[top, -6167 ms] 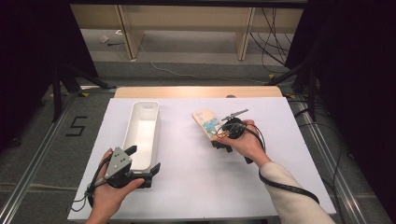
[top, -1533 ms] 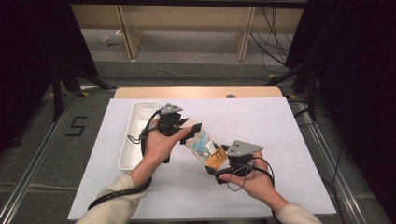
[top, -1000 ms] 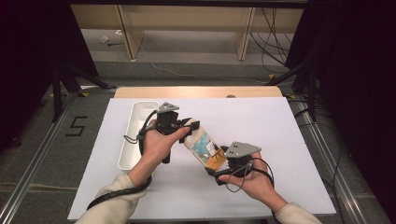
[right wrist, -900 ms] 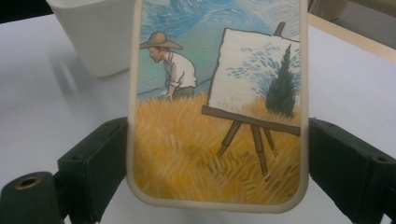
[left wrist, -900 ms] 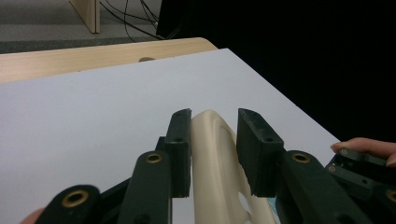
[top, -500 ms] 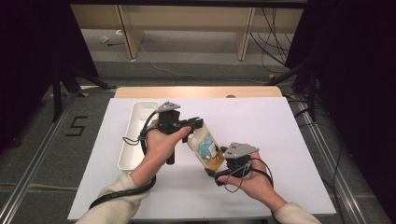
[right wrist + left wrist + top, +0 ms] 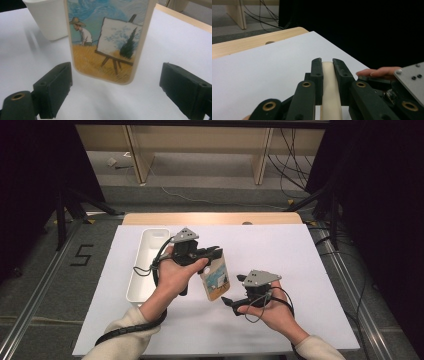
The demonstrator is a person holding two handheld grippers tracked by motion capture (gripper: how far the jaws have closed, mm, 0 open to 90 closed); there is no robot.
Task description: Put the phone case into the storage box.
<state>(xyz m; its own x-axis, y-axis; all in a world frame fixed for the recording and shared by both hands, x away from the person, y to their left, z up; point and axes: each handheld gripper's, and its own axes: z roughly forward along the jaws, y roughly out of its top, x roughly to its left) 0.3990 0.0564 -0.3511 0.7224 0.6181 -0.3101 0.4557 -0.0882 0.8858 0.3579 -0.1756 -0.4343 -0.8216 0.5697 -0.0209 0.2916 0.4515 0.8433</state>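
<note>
A flat phone case [image 7: 214,279] with a cream rim and a painted picture of a painter at an easel hangs above the white table. My left gripper [image 7: 215,253] is shut on its upper edge; in the left gripper view the cream rim [image 7: 329,85] sits pinched between the two jaws of the left gripper [image 7: 327,62]. My right gripper [image 7: 228,301] is just below and right of the case's lower end, open. In the right gripper view the case [image 7: 107,37] hangs upright ahead of the right gripper [image 7: 116,75], whose jaws stand wide apart and clear of it.
A long white tray [image 7: 145,270] lies at the left of the table, behind my left forearm; its corner [image 7: 47,20] appears behind the case. The white table sheet [image 7: 300,260] ends in a wooden strip [image 7: 210,218] at the far side.
The case was in my right gripper; the left gripper came from beside the tray and closed on its top. The right gripper has since opened and drawn slightly back.
</note>
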